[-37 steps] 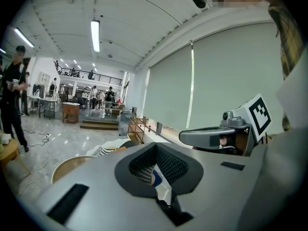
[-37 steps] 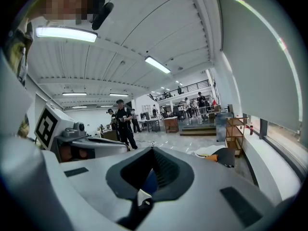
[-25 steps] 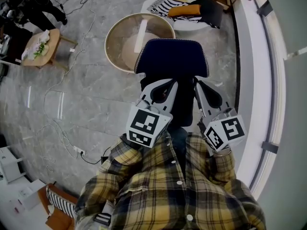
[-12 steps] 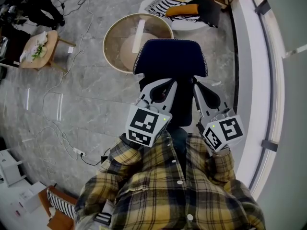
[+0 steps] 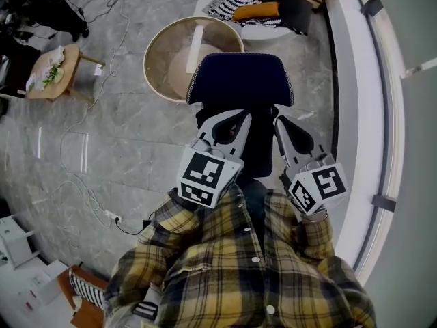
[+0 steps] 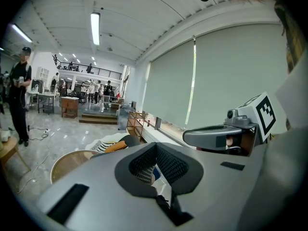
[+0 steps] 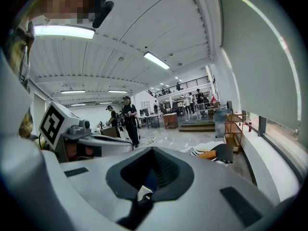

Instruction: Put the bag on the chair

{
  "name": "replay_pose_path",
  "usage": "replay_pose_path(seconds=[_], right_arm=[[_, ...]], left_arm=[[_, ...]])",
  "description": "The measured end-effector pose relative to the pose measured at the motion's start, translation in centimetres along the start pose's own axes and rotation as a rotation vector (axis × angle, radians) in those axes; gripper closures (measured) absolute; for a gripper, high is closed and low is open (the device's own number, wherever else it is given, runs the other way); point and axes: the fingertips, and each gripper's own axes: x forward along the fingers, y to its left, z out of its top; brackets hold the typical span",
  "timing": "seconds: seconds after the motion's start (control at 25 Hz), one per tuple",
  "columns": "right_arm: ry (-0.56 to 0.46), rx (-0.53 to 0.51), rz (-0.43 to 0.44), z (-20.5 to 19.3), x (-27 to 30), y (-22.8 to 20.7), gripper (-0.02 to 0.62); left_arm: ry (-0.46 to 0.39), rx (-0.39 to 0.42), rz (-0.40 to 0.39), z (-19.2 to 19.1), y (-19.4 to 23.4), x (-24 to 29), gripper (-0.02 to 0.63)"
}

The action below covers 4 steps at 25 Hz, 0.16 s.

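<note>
1. Head view: grey marbled floor (image 5: 123,135) with loose cables (image 5: 75,183); a white sill (image 5: 362,115) curves down the right side.
2. Furniture: round desk (image 5: 164,60) with a pale rim; beyond it a white round chair (image 5: 270,34) piled with striped, orange and black items; small wooden desk (image 5: 72,63) far left.
3. Bag (image 5: 240,80): navy, rounded top, stippled edge, black lower part; held up off the floor between both grippers, short of the chair.
4. Left gripper (image 5: 231,120): fingers closed together on the bag, with blue and white cloth in the gap behind the tips.
5. Right gripper (image 5: 283,123): fingers likewise pinched on the bag.
6. Change from a second ago: round desk and chair sit slightly higher and further left in frame; grippers and bag keep the same pose.
7. Holder's sleeves: yellow plaid shirt (image 5: 239,272).
</note>
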Motion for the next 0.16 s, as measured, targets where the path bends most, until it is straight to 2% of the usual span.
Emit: replay_pose_path(seconds=[0.16], right_arm=[[-0.002, -0.005, 0.004, -0.29, 0.00, -0.35, 0.580]], left_arm=[[-0.001, 0.005, -0.002, -0.23, 0.02, 0.51, 0.588]])
